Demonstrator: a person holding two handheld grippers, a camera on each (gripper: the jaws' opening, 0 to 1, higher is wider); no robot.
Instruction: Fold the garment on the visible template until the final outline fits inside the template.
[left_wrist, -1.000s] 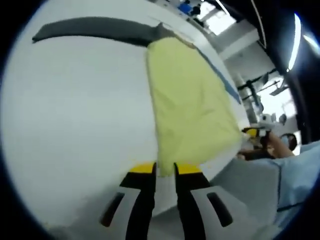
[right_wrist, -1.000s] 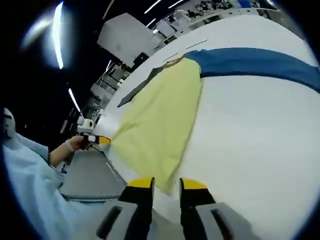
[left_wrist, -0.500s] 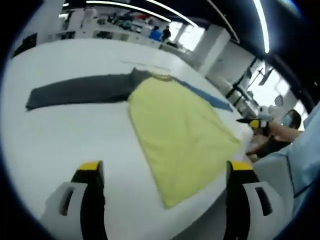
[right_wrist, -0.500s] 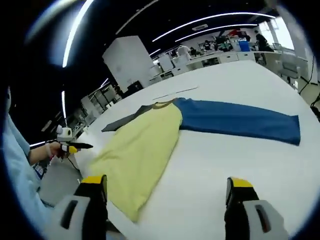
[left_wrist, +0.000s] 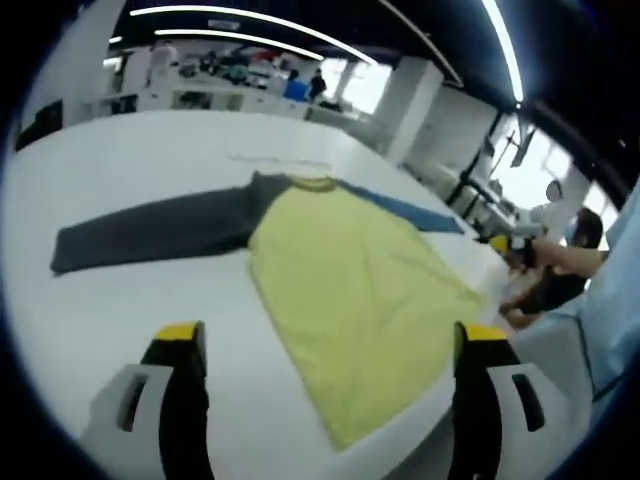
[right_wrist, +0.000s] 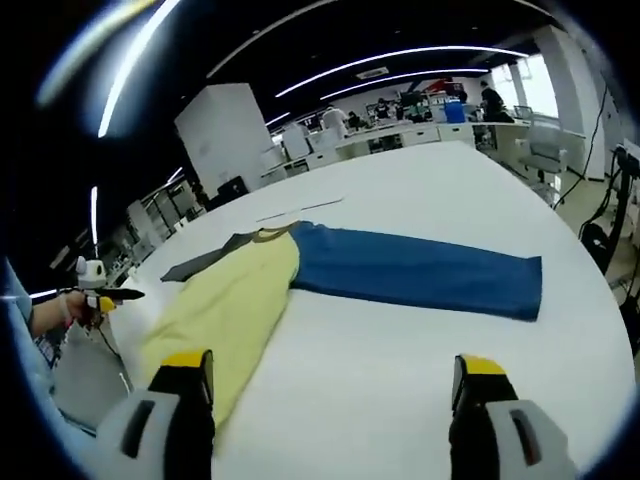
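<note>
Shirt spread flat, no fold made yet.

Left gripper view: my left gripper (left_wrist: 330, 350) is spread wide, empty, above the garment (left_wrist: 345, 270) lying on the white table (left_wrist: 130, 300), grey sleeve (left_wrist: 150, 228) out. Right gripper view: right gripper (right_wrist: 330, 380) spread too, blue sleeve (right_wrist: 415, 272) still outstretched. No readable writing, and I can't make out the template.
</note>
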